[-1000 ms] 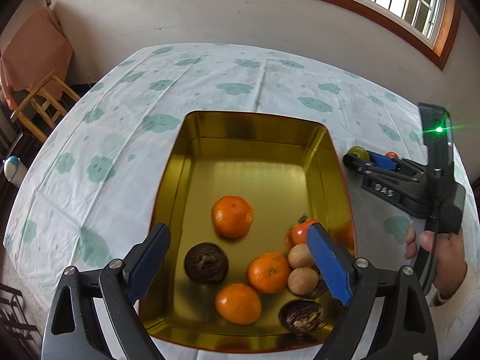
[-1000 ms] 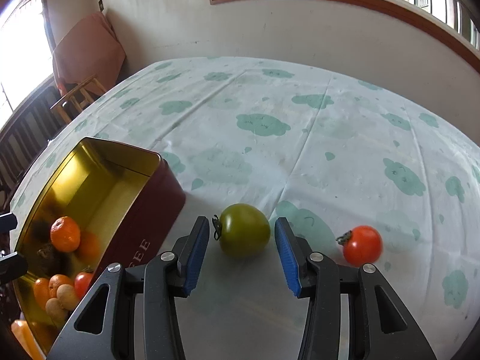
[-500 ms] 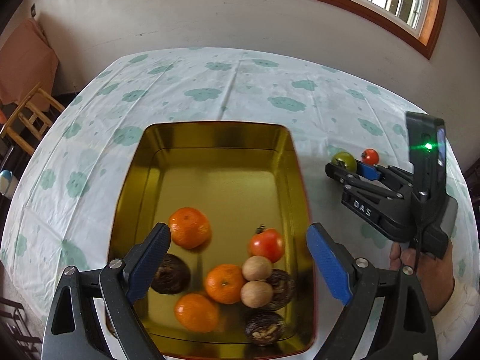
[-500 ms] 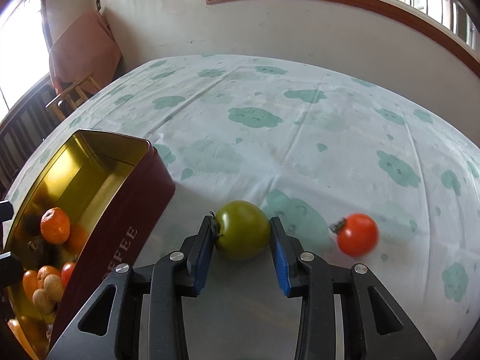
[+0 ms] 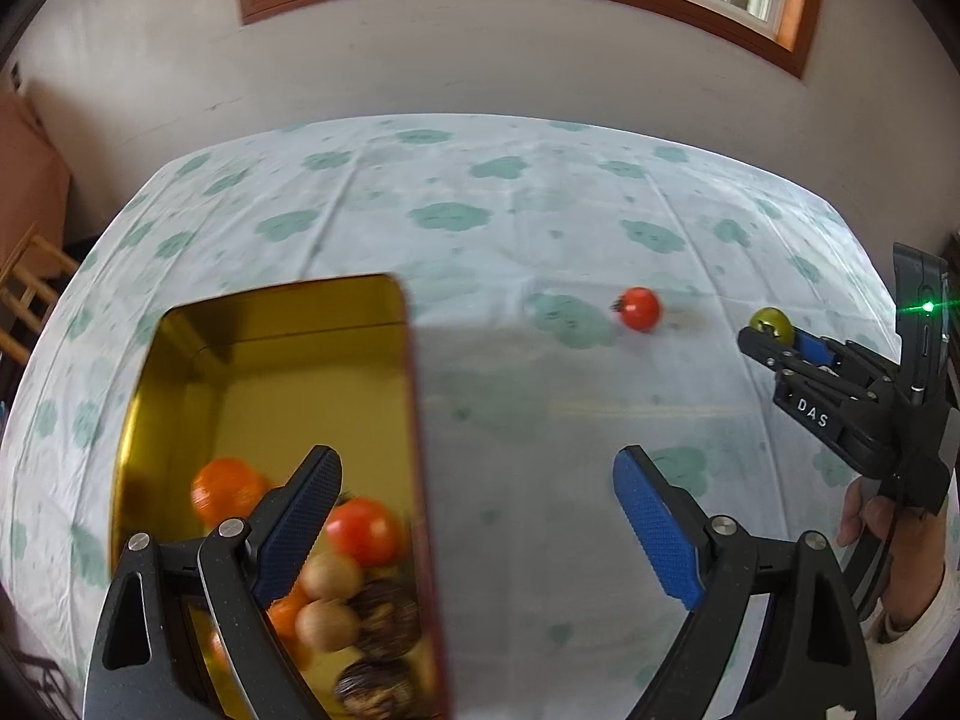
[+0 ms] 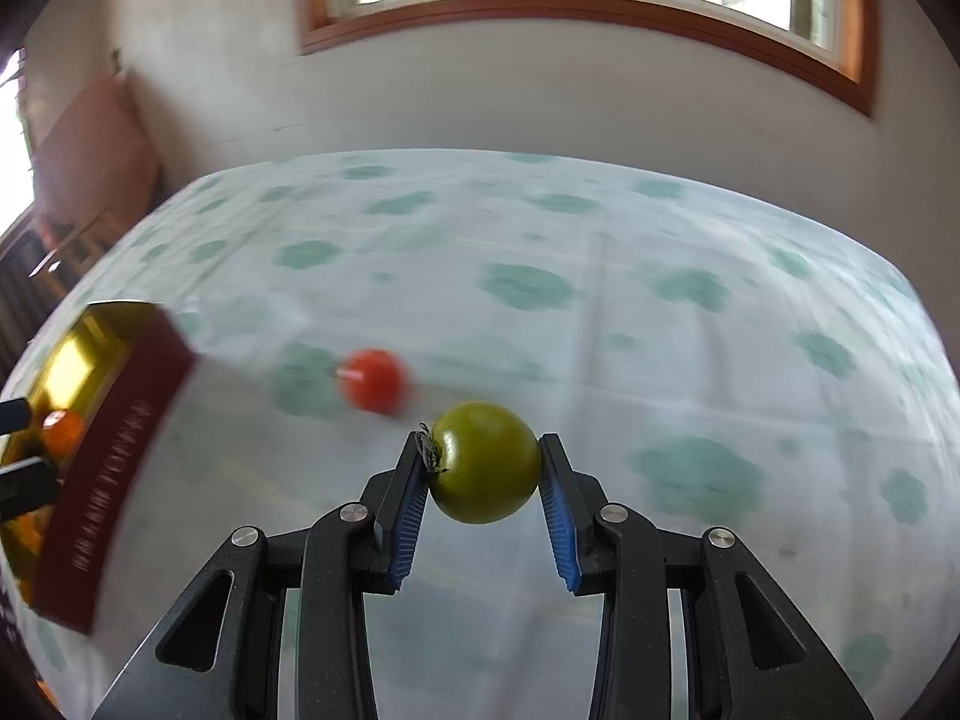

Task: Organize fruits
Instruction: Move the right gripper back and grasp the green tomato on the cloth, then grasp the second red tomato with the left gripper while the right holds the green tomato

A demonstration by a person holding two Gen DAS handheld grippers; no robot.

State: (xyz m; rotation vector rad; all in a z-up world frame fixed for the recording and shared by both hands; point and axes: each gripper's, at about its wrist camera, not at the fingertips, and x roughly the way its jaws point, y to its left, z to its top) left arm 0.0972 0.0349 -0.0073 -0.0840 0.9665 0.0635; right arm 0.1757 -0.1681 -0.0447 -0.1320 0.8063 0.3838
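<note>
My right gripper is shut on a green tomato, its blue pads pressing both sides. The left wrist view shows that same green tomato at the tip of the right gripper, far right. A red tomato lies loose on the tablecloth, left of the green one; the red tomato is beyond my left gripper. A gold tin with a dark red outside holds oranges, a red tomato, pale round fruits and dark ones. My left gripper is open, empty, straddling the tin's right wall.
A white tablecloth with green cloud shapes covers the table. A wooden chair stands off the left edge. A wall with a window lies behind. A hand holds the right gripper's handle. The gold tin sits at far left in the right wrist view.
My right gripper closed on the green tomato and carried it rightward, past the red tomato. My left gripper swung right, from over the tin's middle to its right wall.
</note>
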